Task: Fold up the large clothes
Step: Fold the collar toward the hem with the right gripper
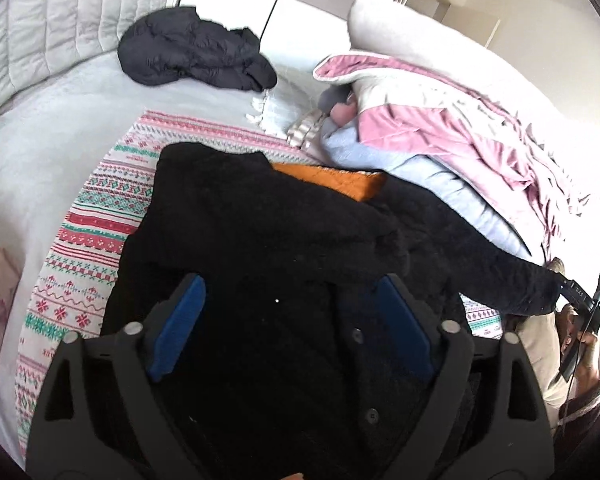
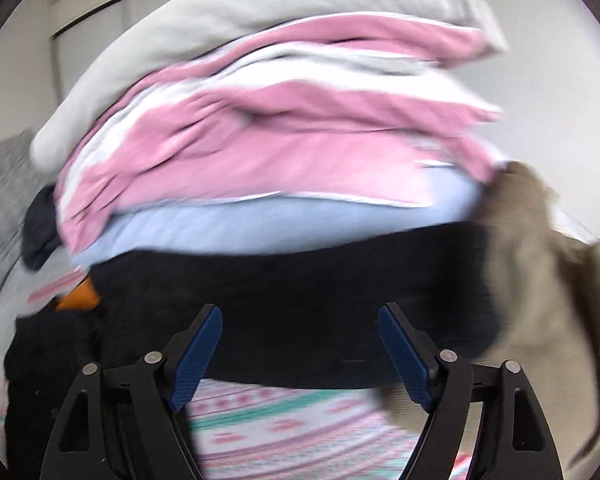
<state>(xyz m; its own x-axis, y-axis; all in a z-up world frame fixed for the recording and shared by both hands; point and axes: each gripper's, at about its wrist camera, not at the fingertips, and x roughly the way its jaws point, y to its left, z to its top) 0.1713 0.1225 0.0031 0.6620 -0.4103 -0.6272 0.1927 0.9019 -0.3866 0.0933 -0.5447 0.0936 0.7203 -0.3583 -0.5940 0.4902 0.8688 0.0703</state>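
The black coat lies spread on the patterned blanket on the bed, one sleeve stretched out before the released right tool; the left tool hovers released, so the sleeve fold likely comes next, needing a grip.

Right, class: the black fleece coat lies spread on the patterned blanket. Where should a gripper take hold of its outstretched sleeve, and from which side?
Probably at the cuff end of the sleeve. It stretches from the black fleece coat toward the right edge of the bed, past the patterned blanket, so that end is free. Come from the right, jaws across the sleeve; the open right gripper is already near it.
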